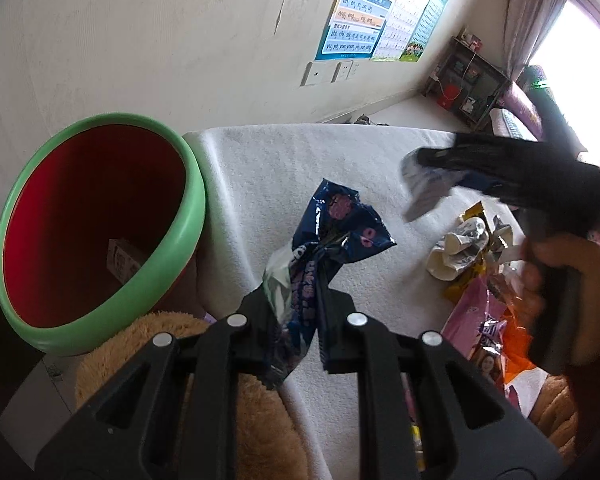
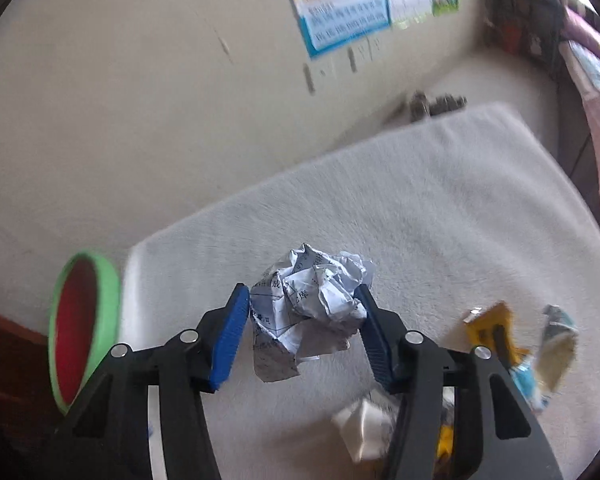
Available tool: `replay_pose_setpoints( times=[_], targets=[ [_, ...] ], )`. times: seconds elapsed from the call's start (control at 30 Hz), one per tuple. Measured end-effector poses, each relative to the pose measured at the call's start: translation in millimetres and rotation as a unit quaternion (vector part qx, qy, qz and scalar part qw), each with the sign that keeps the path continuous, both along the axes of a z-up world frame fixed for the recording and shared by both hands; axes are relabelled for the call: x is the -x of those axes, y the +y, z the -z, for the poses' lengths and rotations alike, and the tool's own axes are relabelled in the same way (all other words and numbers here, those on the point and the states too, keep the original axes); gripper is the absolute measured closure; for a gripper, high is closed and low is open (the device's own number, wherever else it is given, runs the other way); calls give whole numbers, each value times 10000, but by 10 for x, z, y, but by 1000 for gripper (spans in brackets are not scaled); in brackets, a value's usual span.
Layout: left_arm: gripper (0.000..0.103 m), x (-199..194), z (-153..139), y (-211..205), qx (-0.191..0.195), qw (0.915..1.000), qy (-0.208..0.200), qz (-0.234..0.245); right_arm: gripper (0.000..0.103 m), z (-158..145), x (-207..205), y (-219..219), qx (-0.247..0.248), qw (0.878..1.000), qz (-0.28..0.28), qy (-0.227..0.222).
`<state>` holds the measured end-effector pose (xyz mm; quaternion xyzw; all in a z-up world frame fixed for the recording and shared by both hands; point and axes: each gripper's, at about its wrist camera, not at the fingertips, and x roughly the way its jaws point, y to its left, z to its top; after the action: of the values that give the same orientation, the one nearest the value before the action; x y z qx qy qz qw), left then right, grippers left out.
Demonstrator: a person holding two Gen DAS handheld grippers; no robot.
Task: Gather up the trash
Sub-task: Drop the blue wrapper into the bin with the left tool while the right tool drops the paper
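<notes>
Wall posters [image 1: 374,16] — perhaps shelf [image 1: 470,80].

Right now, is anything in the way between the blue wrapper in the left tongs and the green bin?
Nothing visible blocks it. The left tongs are shut on the blue snack wrapper, and the green-rimmed bin stands open just to its left, beside the white cushion. Only open air lies between them.

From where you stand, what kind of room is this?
Probably a lived-in home room, perhaps a child's study or bedroom. Learning charts hang on the wall, a cluttered shelf stands in the corner beside a curtain, and a white blanket carries scattered wrappers.
</notes>
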<state>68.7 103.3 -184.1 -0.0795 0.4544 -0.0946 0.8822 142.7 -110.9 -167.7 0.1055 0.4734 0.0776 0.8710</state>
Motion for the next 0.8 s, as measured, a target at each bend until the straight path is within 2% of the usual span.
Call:
replay_pose_setpoints(
  times=[0.1, 0.2, 0.3, 0.4, 0.53, 0.8],
  targets=[
    [88, 8, -8, -24, -84, 10000, -17, -3, 50, -234, 357, -45, -170, 9994, -26, -313],
    [88, 22, -26, -50, -176, 9998, -59, -17, 50, -335, 745, -131, -399, 9983, 51, -410],
    [88, 44, -70, -80, -301, 9995, -134, -18, 49, -381, 1015, -159, -375, 9981, 147, -468],
    [88, 84, -164, -95, -435, 9987, -266, -31, 49, -419, 1163, -158, -434, 9978, 173, -470],
    [88, 128, -324, -97, -771, 9962, -412, -64, 49, -532, 1266, -77, -341, 9969, 157, -693],
    [88, 165, -693, 101, -901, 9921, -809, -339, 49, -706, 1388, 36, -496, 9943, 117, -932]
  ],
)
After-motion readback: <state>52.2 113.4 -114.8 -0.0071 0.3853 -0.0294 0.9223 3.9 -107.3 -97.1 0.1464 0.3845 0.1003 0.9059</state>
